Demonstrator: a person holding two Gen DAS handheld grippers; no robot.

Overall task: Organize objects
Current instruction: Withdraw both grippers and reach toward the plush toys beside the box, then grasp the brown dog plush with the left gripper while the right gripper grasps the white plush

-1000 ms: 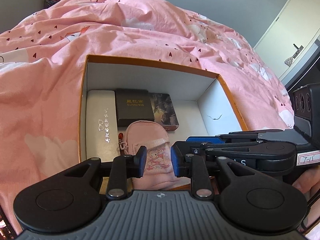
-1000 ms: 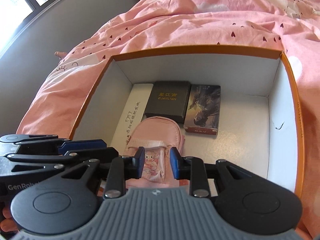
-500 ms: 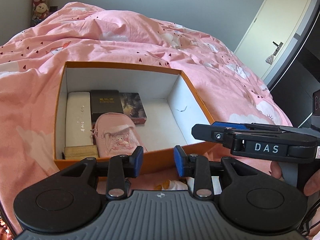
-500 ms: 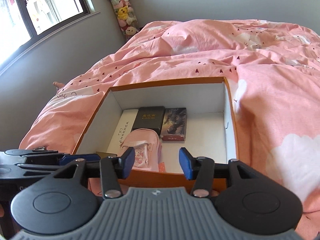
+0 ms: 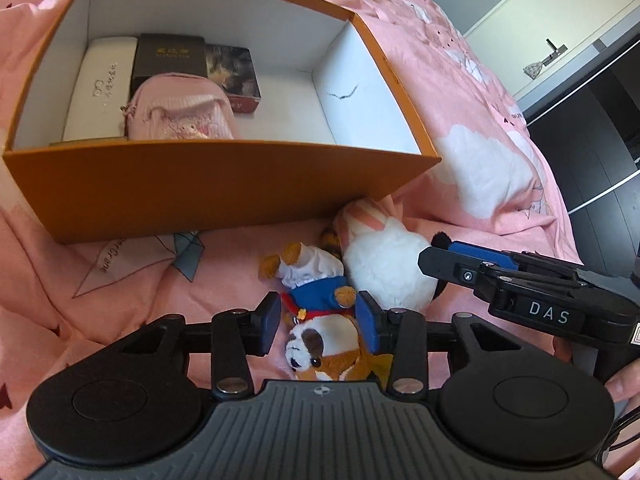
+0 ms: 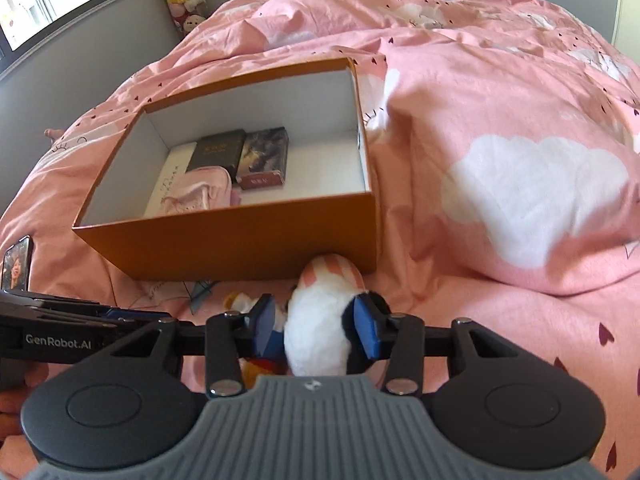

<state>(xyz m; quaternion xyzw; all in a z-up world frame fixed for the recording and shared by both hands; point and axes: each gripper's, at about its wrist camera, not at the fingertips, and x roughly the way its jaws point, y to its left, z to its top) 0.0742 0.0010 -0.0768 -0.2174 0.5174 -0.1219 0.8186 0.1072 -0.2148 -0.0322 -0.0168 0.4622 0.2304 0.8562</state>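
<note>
Orange cardboard formed the open box (image 5: 224, 188) on the pink quilt with white clouds (image 6: 520, 184), and both soft toys lay on the bedding just in front of its near wall. The left gripper (image 5: 318, 324) had its blue pads spread wide, with the brown-and-white plush dog in a blue top (image 5: 320, 320) lying between them, head toward the camera; the right pad looked to be at the dog's paw, though I could not tell whether it pressed. At about one o'clock from the dog, touching it, lay the fluffy white plush with pink-striped ears (image 5: 384, 264). The right gripper (image 6: 316, 324) was likewise spread open, its jaws on either side of that white plush's body, close to the fur without squeezing it. The plush's striped ears pointed toward the box at twelve o'clock. Inside the box, at its left end, sat a white oblong case (image 5: 100, 88), a dark brown box with gold lettering (image 5: 170, 56), a printed card box (image 5: 236, 76) and a small pink fabric pouch (image 5: 180, 108).
</note>
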